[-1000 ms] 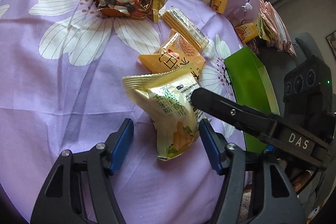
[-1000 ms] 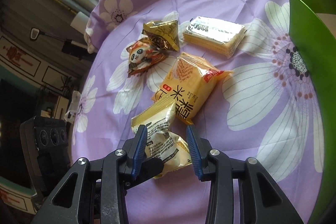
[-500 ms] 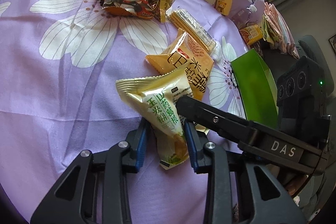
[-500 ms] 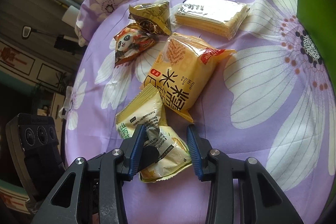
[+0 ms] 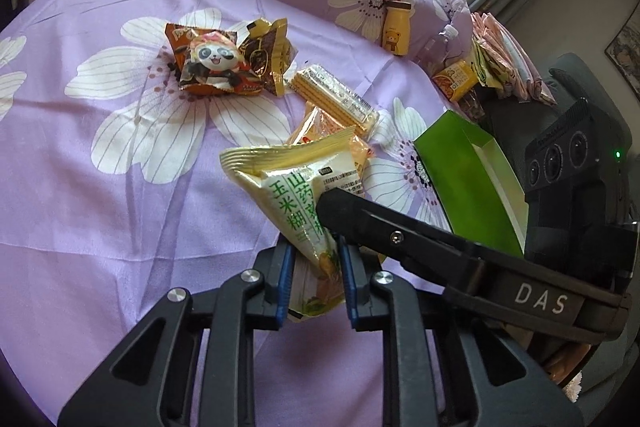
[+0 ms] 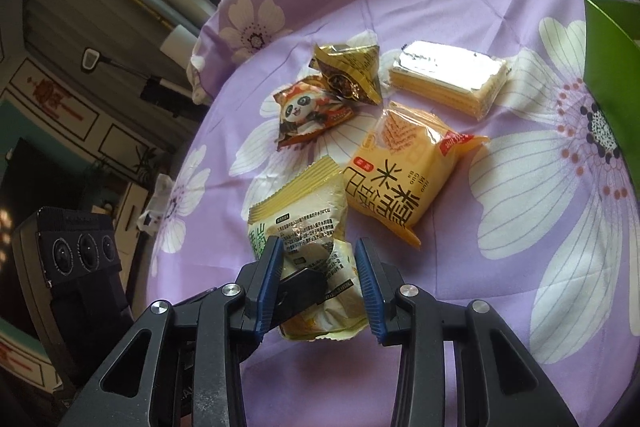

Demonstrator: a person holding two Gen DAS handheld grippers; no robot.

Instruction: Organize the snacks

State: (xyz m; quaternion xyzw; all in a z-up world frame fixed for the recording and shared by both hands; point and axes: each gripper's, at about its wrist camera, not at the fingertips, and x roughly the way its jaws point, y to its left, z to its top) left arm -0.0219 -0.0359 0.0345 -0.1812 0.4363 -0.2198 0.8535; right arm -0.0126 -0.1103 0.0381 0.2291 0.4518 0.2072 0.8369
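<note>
the right gripper (image 6: 318, 283) pinches the pale yellow packet (image 6: 308, 227) near the purple flowered cloth's (image 6: 500, 299) near edge; an orange packet (image 6: 404, 171) lies just beyond, a green box (image 6: 612, 75) at the right edge.

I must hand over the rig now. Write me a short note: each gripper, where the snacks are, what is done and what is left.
Left gripper: shut on the pale yellow packet, at its lower end.
Right gripper: shut on the same packet, also near its lower end.
On the purple cloth: orange packet, wafer pack, panda packet, gold packet.
Green box: at the right; no snack visible inside.
Done: one packet gripped.
Left: probably move it and the other four into the box.
</note>
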